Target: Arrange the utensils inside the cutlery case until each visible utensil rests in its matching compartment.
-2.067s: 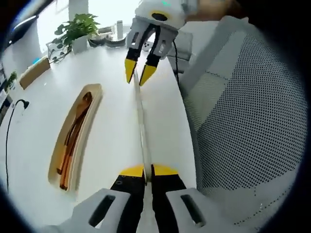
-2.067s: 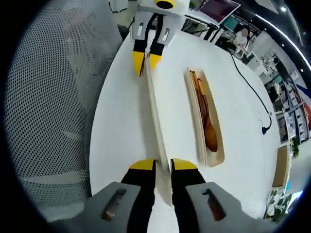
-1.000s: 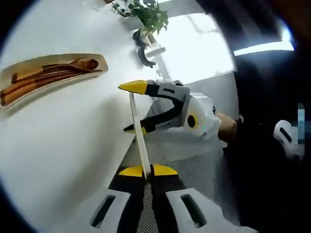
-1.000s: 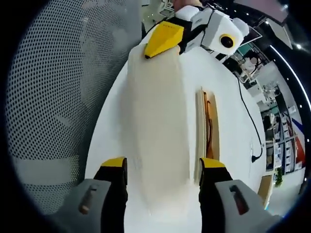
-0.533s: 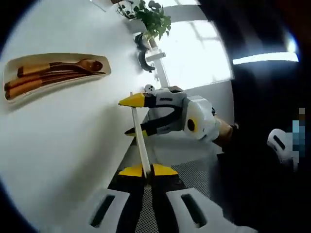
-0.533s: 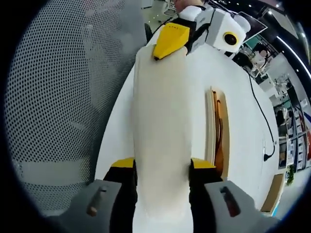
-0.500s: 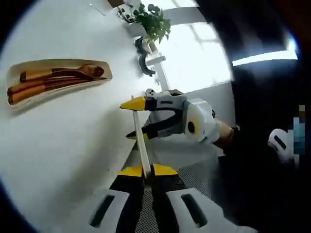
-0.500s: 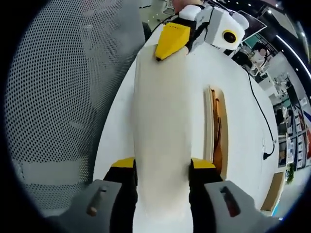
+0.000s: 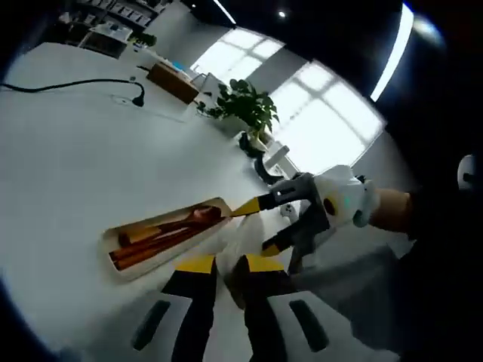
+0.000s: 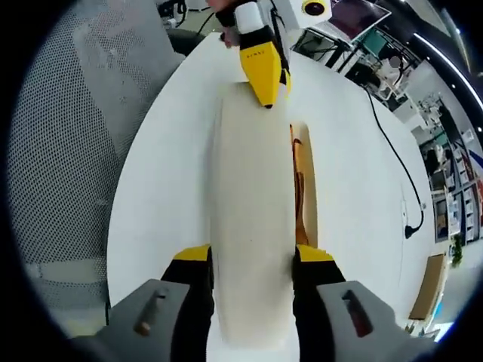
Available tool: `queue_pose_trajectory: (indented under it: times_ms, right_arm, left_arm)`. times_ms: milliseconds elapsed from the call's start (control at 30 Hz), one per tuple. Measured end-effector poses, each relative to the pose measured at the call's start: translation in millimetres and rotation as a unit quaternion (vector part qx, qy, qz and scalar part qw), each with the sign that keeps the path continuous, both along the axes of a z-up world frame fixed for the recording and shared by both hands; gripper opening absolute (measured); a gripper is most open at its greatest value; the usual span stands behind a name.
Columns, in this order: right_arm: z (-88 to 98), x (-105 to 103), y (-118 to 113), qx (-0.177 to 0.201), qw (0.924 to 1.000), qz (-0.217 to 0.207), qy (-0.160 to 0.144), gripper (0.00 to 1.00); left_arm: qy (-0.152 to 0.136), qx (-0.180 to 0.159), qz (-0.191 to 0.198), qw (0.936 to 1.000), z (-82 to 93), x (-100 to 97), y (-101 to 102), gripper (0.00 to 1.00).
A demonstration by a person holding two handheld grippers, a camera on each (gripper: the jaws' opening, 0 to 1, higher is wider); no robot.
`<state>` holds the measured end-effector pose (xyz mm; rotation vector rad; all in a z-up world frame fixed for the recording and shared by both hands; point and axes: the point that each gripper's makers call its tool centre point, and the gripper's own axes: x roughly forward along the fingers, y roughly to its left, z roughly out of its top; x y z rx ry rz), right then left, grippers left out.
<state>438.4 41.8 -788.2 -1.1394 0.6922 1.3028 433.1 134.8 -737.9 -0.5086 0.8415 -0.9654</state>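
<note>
Both grippers, left [image 9: 223, 264] and right [image 10: 251, 256], clamp the lid [image 10: 251, 219] by its ends to carry it over the case [image 9: 162, 237] at 10 o'clock.

Background around the white surface [image 9: 68, 158]
A potted plant [image 9: 245, 105] is sitting by bright windows; a black cable [image 9: 72, 84] is trailing across, mesh chair [image 10: 72, 128] alongside.

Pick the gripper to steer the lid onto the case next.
Right gripper: its jaws span the lid across its width, with the case alongside. Left gripper only pinches the far tip.
</note>
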Motion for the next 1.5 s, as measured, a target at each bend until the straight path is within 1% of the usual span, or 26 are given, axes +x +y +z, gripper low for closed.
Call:
queue_pose_trajectory:
  times_ms: [33, 100, 133, 200, 233, 267, 300, 333, 367, 400, 467, 500, 567, 667, 733, 867, 933, 967, 1167, 1300, 1433, 1467, 1500]
  right_arm:
    - [-0.2, 2, 1, 0.0, 1.0, -0.001, 0.002, 0.39]
    - [-1.8, 6, 6, 0.007, 0.9994, -0.016, 0.029, 0.39]
    - [-3.3, 12, 9, 0.009, 0.999, -0.022, 0.036, 0.39]
    - [-6.3, 20, 12, 0.004, 0.9988, -0.022, 0.042, 0.39]
    - [-9.2, 27, 15, 0.0, 0.9989, -0.021, 0.043, 0.38]
    - [-10.3, 31, 17, -0.004, 0.9989, -0.02, 0.043, 0.38]
    - [-11.7, 36, 20, -0.011, 0.9985, -0.022, 0.049, 0.38]
    - [-13.1, 40, 22, -0.015, 0.9982, -0.023, 0.053, 0.38]
    - [-14.8, 44, 24, -0.02, 0.9977, -0.024, 0.06, 0.38]
    - [-16.5, 44, 24, -0.024, 0.9965, -0.027, 0.075, 0.38]
    - [-20.4, 52, 27, -0.031, 0.9961, -0.027, 0.078, 0.38]
    - [-21.8, 53, 28, -0.038, 0.9957, -0.024, 0.081, 0.38]
    - [-24.8, 53, 29, -0.05, 0.9938, -0.025, 0.096, 0.38]
    - [-27.7, 53, 32, -0.061, 0.9928, -0.016, 0.101, 0.38]
    - [-29.1, 46, 34, -0.065, 0.9897, -0.022, 0.125, 0.38]
    - [-35.7, 48, 34, -0.071, 0.989, -0.017, 0.128, 0.38]
    - [-38.4, 46, 34, -0.076, 0.9879, -0.015, 0.135, 0.38]
    - [-39.3, 46, 34, -0.079, 0.9876, -0.014, 0.135, 0.38]
    - [-41.5, 44, 32, -0.09, 0.9861, -0.005, 0.139, 0.39]
    - [-41.2, 46, 32, -0.091, 0.9845, -0.013, 0.149, 0.39]
    - [-40.9, 45, 33, -0.09, 0.9831, -0.014, 0.159, 0.39]
    - [-40.8, 47, 33, -0.093, 0.9833, -0.015, 0.156, 0.39]
    - [-40.1, 50, 33, -0.093, 0.9849, -0.012, 0.146, 0.38]
  left_arm:
    - [0.002, 0.004, 0.007, 1.0, -0.8, 4.4, 2, 0.13]
    - [-0.013, 0.028, 0.018, 0.9994, -4.2, 15.6, 9, 0.14]
    - [-0.02, 0.034, 0.023, 0.999, -4.3, 21.1, 12, 0.14]
    - [-0.011, 0.049, 0.032, 0.9982, -5.4, 27.0, 16, 0.14]
    - [-0.016, 0.066, 0.04, 0.9969, -8.6, 35.2, 21, 0.15]
    - [-0.022, 0.076, 0.042, 0.996, -10.0, 39.9, 23, 0.15]
    - [-0.025, 0.089, 0.046, 0.9946, -12.4, 44.7, 27, 0.16]
    - [-0.026, 0.095, 0.052, 0.9938, -13.8, 50.8, 29, 0.16]
    - [-0.019, 0.097, 0.057, 0.9935, -15.2, 54.2, 31, 0.16]
    - [-0.006, 0.103, 0.064, 0.9926, -19.2, 57.8, 34, 0.16]
    - [-0.003, 0.11, 0.076, 0.991, -24.3, 65.9, 39, 0.16]
    - [-0.001, 0.115, 0.079, 0.9903, -26.7, 67.0, 40, 0.17]
    - [0.004, 0.126, 0.082, 0.9887, -31.7, 68.3, 42, 0.17]
    - [0.009, 0.137, 0.085, 0.9869, -36.3, 67.3, 47, 0.18]
    - [0.016, 0.141, 0.087, 0.986, -38.9, 64.4, 50, 0.18]
    - [0.014, 0.154, 0.085, 0.9843, -44.8, 65.0, 53, 0.18]
    - [0.017, 0.168, 0.082, 0.9822, -50.4, 64.0, 54, 0.18]
    - [0.012, 0.177, 0.077, 0.981, -53.2, 62.9, 54, 0.18]
    - [0.006, 0.193, 0.064, 0.9791, -59.9, 58.8, 56, 0.19]
    - [-0.002, 0.195, 0.065, 0.9786, -59.5, 62.2, 58, 0.19]
    - [0.002, 0.194, 0.064, 0.9788, -60.0, 64.0, 58, 0.19]
    - [0.001, 0.195, 0.066, 0.9787, -59.6, 64.6, 58, 0.19]
    - [-0.006, 0.196, 0.071, 0.978, -57.8, 67.1, 59, 0.19]
